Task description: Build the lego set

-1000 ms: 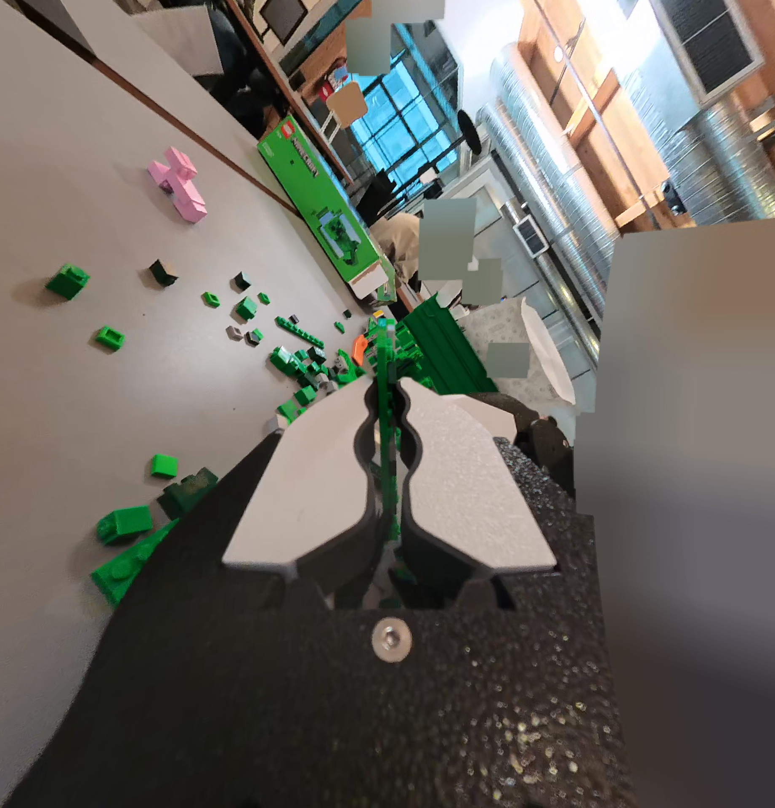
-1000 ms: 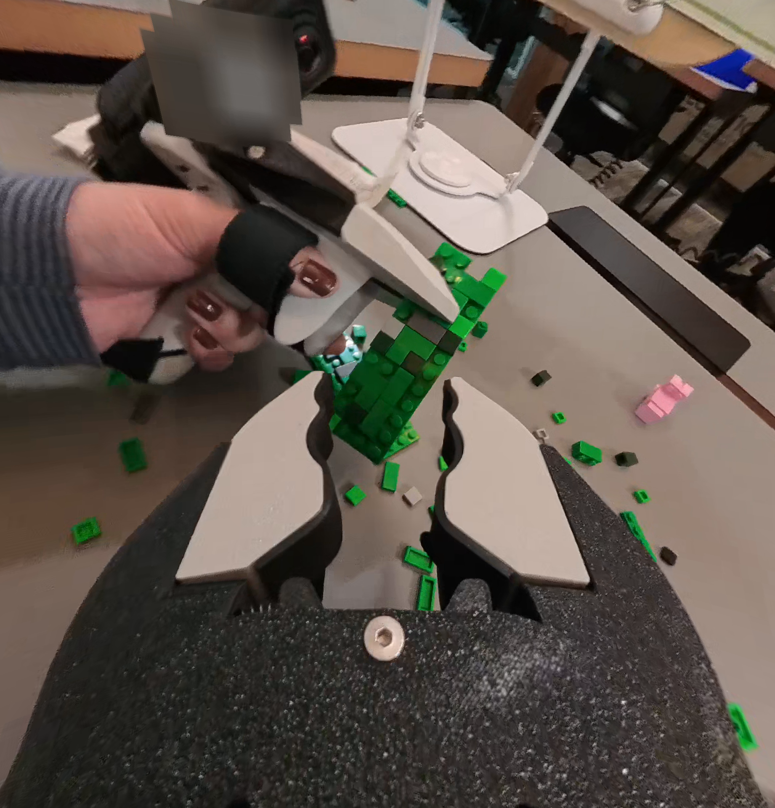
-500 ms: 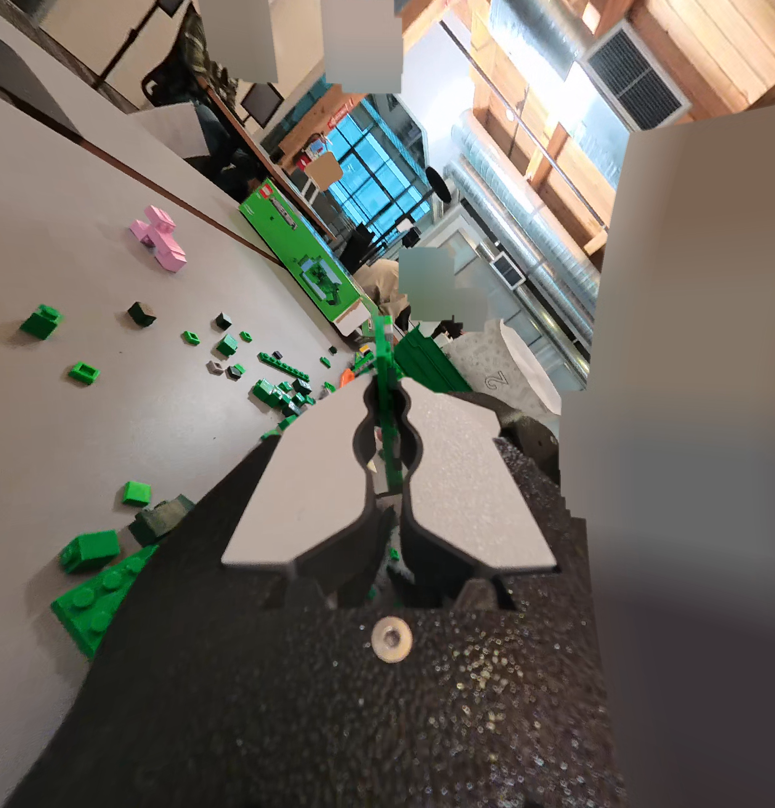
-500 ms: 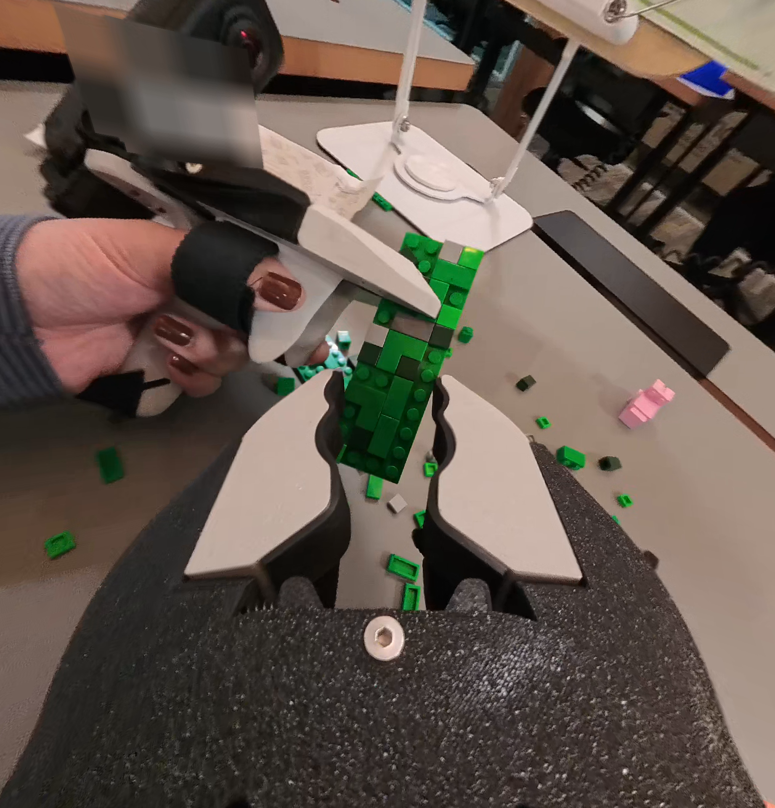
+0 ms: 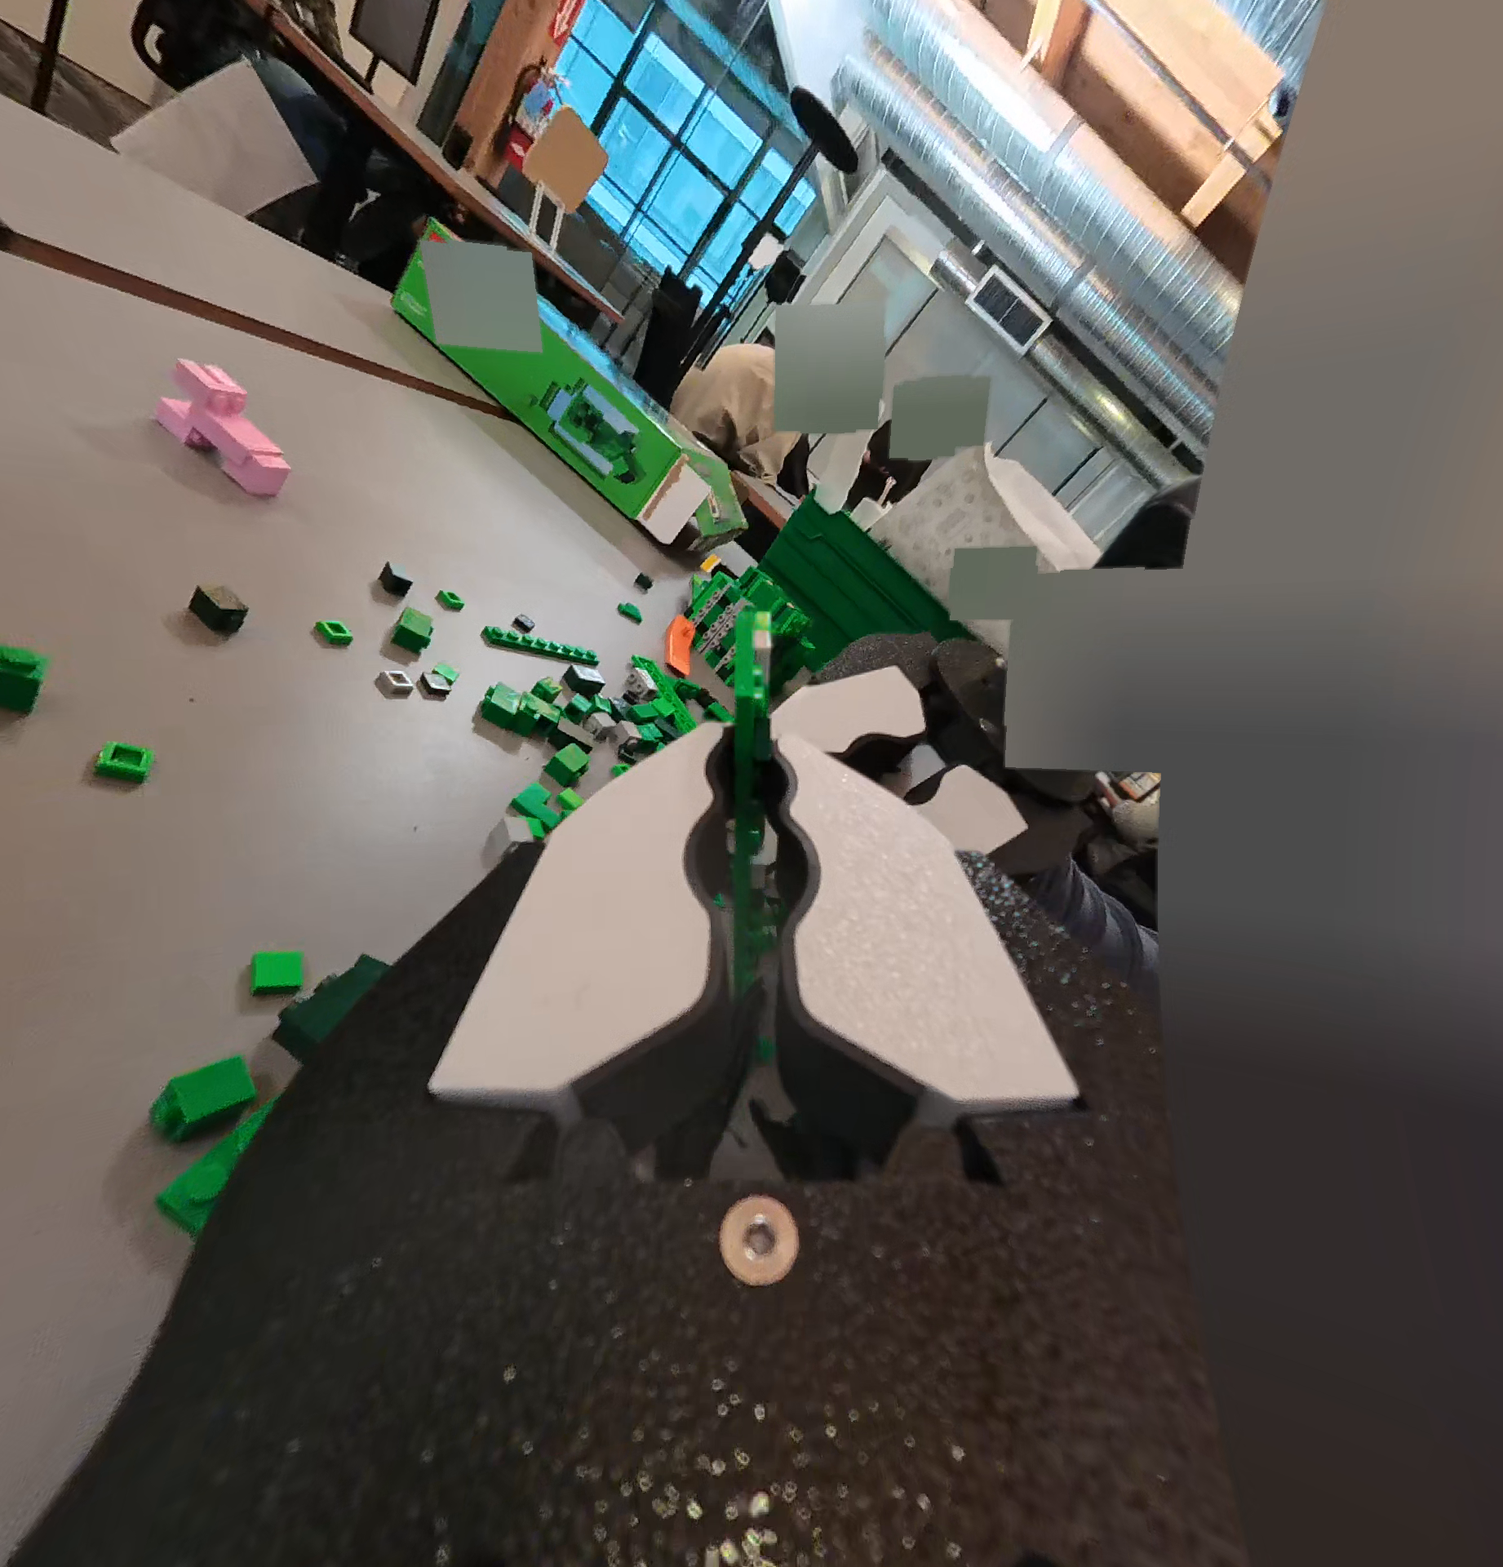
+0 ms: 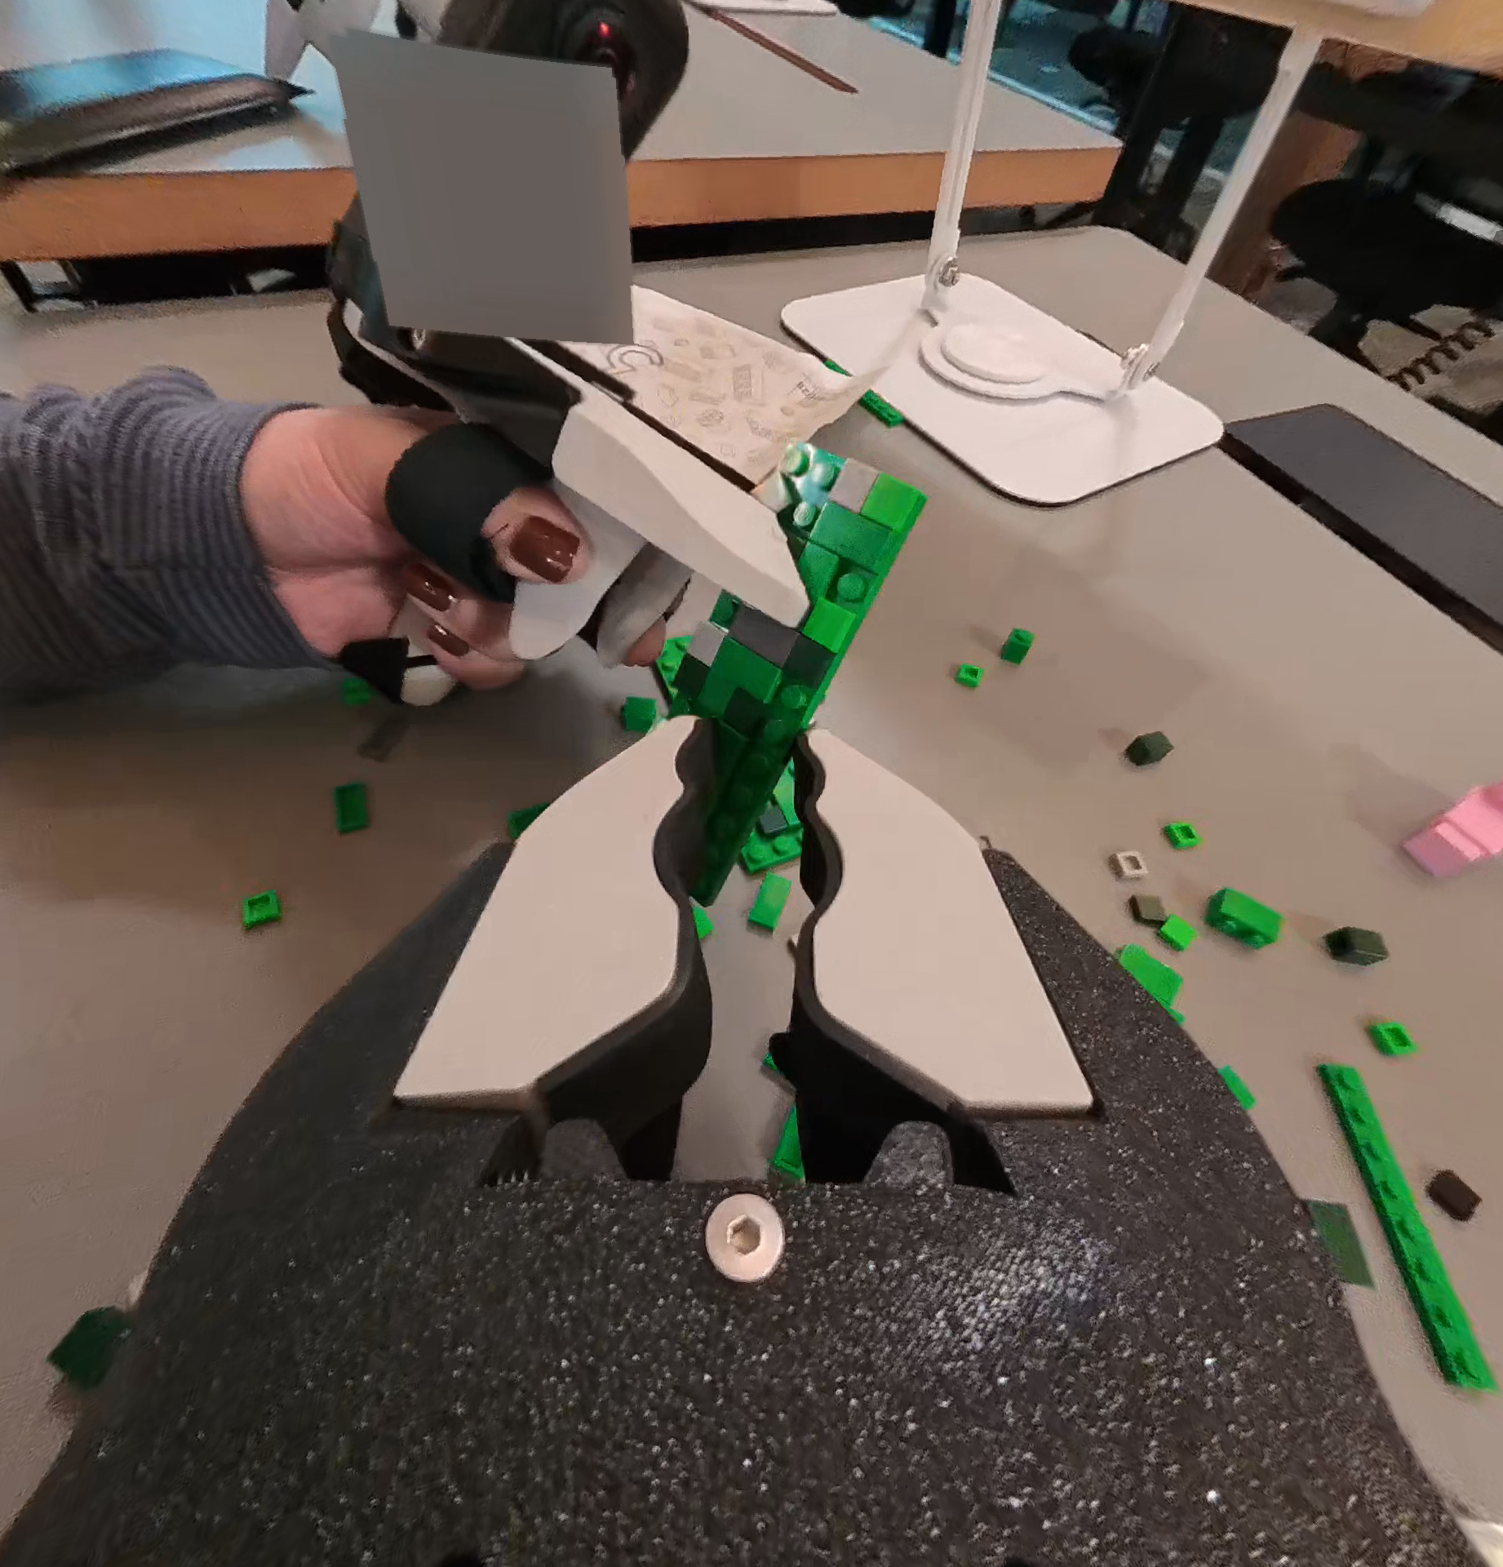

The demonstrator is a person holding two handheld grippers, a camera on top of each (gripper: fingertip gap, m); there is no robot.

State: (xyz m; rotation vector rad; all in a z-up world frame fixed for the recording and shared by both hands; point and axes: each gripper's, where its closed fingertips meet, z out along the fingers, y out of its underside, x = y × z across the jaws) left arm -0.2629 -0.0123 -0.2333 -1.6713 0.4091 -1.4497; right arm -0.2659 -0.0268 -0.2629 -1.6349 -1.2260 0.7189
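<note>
A hand [image 6: 341,543] in a grey striped sleeve holds the left gripper [image 5: 752,763], tilted down toward the table [image 6: 1070,610]. Its jaws are clamped on the upper part of the panel [image 6: 799,627], seen edge-on in the left wrist view. The panel is a flat assembly of light green, dark green and grey bricks, held tilted above the table. The right gripper [image 6: 744,746] has its jaws closed narrow on the panel's lower end. Loose bricks [image 6: 1240,916] lie scattered on the table.
</note>
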